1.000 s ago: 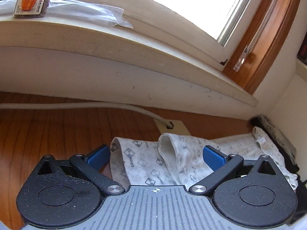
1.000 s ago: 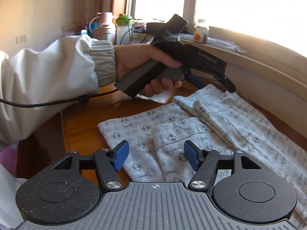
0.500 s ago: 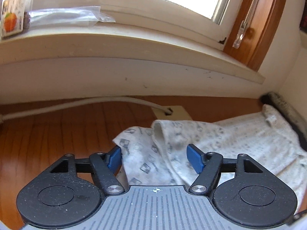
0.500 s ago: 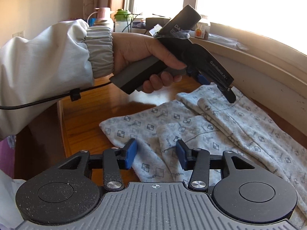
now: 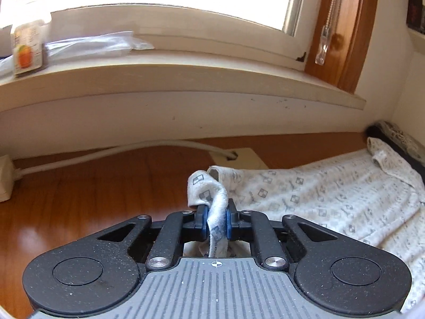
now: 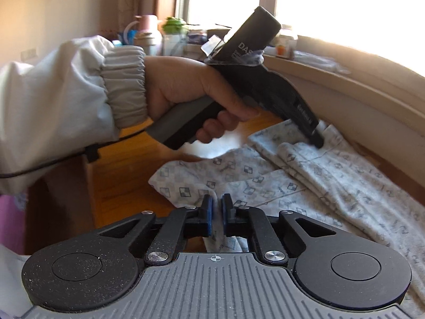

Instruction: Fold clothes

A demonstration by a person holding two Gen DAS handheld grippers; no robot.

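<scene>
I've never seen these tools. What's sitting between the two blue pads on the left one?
In the left wrist view, a bunched fold of the patterned garment sits pinched between the left gripper pads.

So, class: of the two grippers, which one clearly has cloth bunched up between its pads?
The left gripper: a fold of the patterned garment stands pinched between its blue pads. The right gripper shows only a narrow gap.

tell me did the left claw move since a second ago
Yes. The left claw has tilted up and closed on the garment; the windowsill now sits lower in its view.
</scene>
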